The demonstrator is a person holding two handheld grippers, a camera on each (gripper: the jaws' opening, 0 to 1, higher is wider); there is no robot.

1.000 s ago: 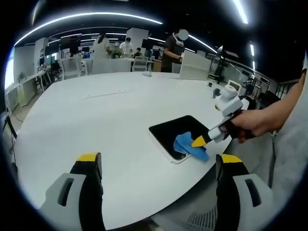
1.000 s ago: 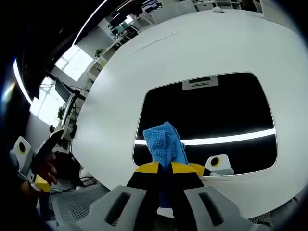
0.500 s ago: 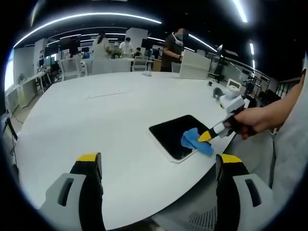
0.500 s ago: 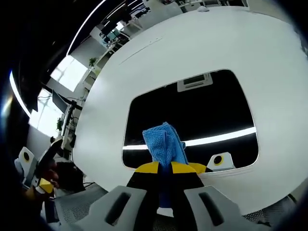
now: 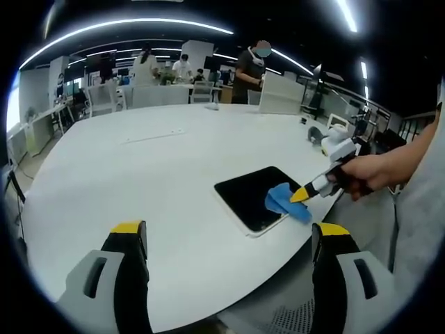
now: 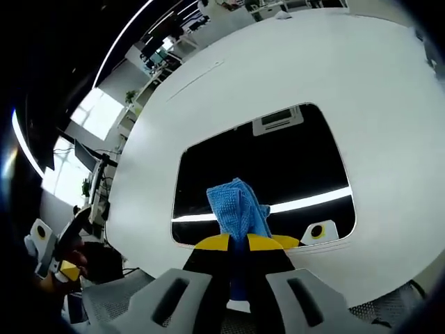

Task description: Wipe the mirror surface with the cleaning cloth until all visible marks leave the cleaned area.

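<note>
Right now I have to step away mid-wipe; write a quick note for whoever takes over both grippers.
Right gripper: shut on the blue cloth, which it presses on the near part of the mirror; in the left gripper view it sits at the mirror's near corner.
Left gripper: open, holding nothing, hovering over the white table well away from the mirror.
Mirror: lies flat near the table's edge, dark glass reflecting a ceiling light strip.
Done: wiping is under way at the near edge.
Left: I can't make out marks in these views, so check the glass and go over the far part.
</note>
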